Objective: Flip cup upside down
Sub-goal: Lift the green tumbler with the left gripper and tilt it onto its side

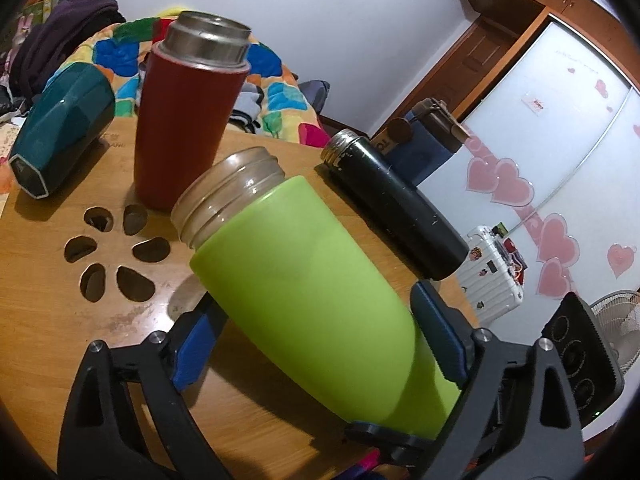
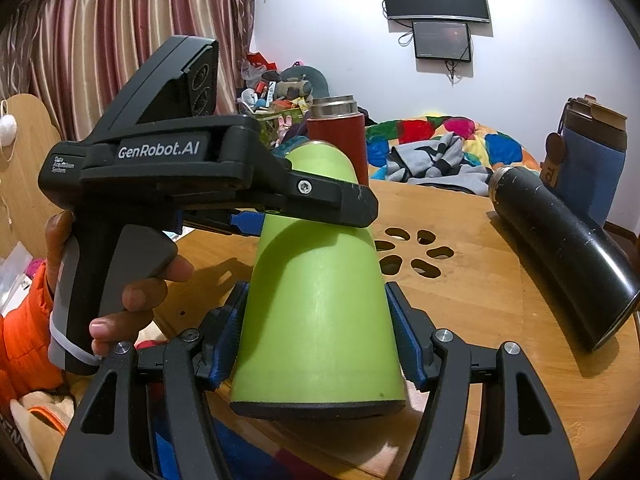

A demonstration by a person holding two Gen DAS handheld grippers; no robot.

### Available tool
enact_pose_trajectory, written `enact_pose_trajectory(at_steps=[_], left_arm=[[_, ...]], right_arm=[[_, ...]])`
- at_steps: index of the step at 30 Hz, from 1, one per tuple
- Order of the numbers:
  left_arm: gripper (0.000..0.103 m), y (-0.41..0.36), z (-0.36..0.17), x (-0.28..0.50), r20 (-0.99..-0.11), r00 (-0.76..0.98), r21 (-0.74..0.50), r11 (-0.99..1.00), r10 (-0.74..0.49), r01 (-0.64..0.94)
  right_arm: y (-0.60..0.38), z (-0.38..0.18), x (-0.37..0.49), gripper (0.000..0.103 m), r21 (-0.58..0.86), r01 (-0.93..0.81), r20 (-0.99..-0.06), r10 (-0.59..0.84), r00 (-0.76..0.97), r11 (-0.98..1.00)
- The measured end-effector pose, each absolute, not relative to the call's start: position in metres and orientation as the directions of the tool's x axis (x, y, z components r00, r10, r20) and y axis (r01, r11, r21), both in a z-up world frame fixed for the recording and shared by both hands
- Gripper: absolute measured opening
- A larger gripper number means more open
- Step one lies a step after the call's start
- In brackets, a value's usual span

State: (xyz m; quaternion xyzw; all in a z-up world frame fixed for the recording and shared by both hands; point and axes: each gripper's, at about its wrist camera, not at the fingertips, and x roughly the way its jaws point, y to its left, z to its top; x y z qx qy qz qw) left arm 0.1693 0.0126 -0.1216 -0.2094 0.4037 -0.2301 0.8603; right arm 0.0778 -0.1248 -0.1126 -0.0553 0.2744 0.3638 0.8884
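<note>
The left tongs (image 1: pixel 316 316) are gripping the green cup (image 1: pixel 320 288), their blue pads (image 1: pixel 192 352) pressing on both sides of its body. In the left wrist view the cup is tilting, with its clear threaded neck (image 1: pixel 228 196) pointing up and away to the left and its matte lime body running down toward the tongs. It is hanging just above the wooden table (image 1: pixel 48 312), casting a shadow there.

Ahead and to the left of these tongs a teal faceted cup (image 1: pixel 60 136) is lying on its side; a red cup (image 1: pixel 188 120) with a steel rim is standing upright beyond the green neck. To the right a black bottle (image 1: pixel 396 204) is lying on the table, with a blue tumbler (image 1: pixel 424 148) standing behind it.

In the right wrist view the right tongs (image 2: pixel 316 340) are clamping the same green cup (image 2: pixel 320 312) near its dark flat base (image 2: pixel 316 408), pads touching both sides. The left hand (image 2: pixel 116 292) is holding its tongs at the left, and these are crossing the cup's far end. Right of the cup the flower-shaped cutouts (image 2: pixel 412 252) are showing in the table (image 2: pixel 500 300), then the black bottle (image 2: pixel 568 256) and the blue tumbler (image 2: pixel 592 156).
</note>
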Motion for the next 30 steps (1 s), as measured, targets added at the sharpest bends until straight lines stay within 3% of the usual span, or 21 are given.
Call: enact_pose_trajectory(at_steps=[22,24,30], left_arm=[[0.099,0.031,-0.139,0.170,-0.624,0.461,-0.646,0.748,-0.631,0.150],[0.103,0.034,-0.136,0.168,-0.650,0.453,-0.620,0.770,-0.611,0.148],[0.103,0.036,-0.118,0.150,-0.735,0.515,-0.420,0.892,-0.441,0.166]], right_arm=[[-0.124,-0.120,0.085,0.062,0.156,-0.707,-0.532,0.661,0.529,0.690],[-0.127,-0.121,0.088,0.062,0.172,-0.699,-0.531,0.663,0.528,0.695],[-0.131,-0.121,0.092,0.062,0.185,-0.670,-0.530,0.647,0.548,0.719]])
